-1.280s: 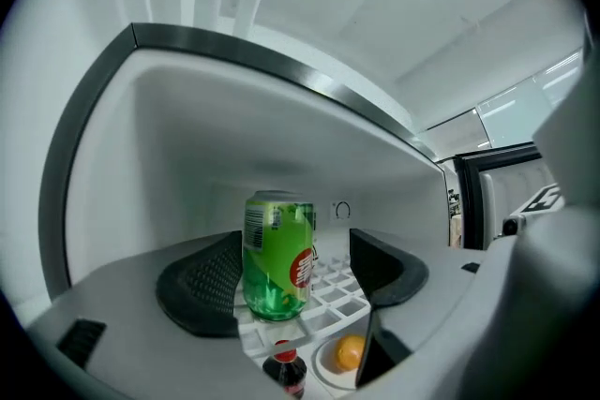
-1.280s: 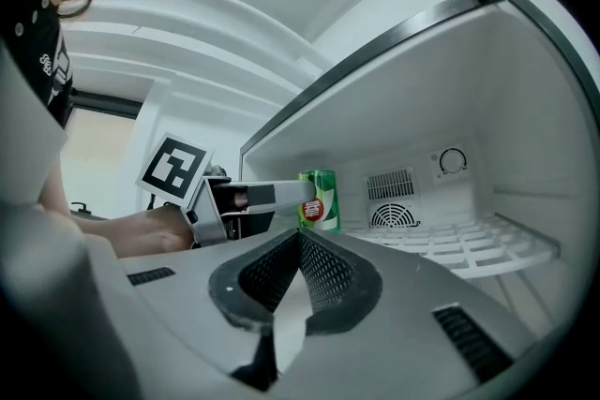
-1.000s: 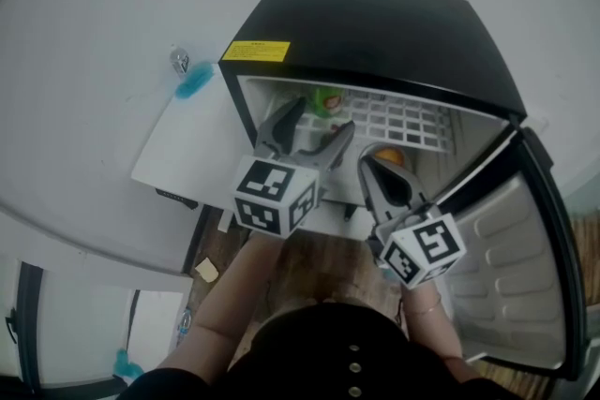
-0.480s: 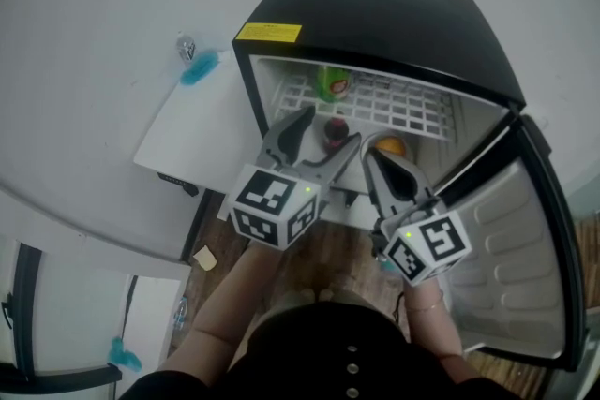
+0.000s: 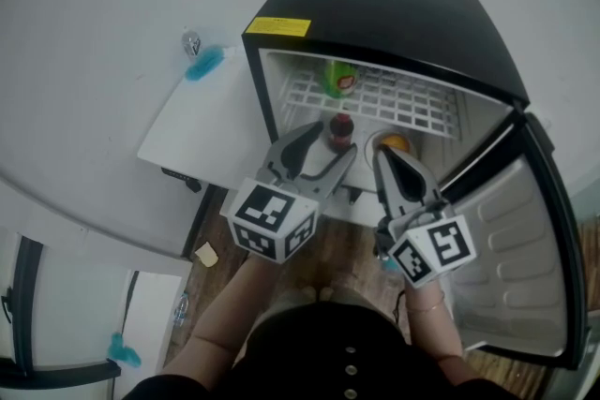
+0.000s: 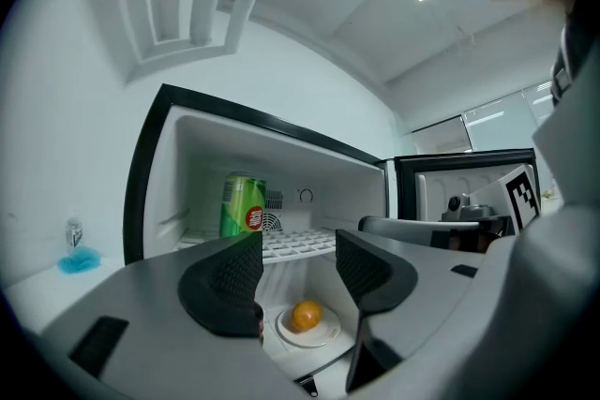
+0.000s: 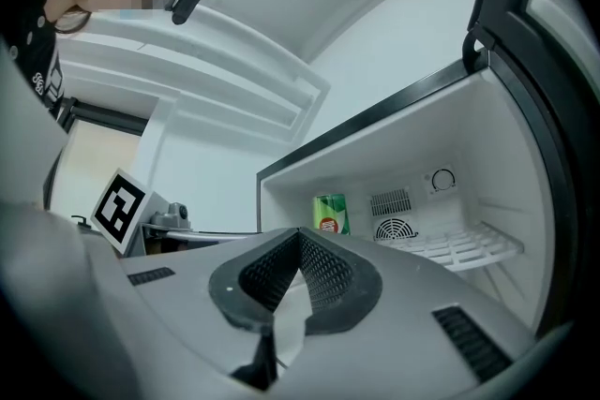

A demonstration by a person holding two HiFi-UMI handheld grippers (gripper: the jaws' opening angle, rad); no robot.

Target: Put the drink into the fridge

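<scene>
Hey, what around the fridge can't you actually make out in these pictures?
- Dark bottle: in the head view its label is too small. In the left gripper view it is almost entirely hidden behind a pad of the left gripper.
- Green can: print too small to read in any view.
- Lower fridge compartment: in the right gripper view, blocked by the right gripper body.
- Yellow sticker: head view, text too small.
</scene>
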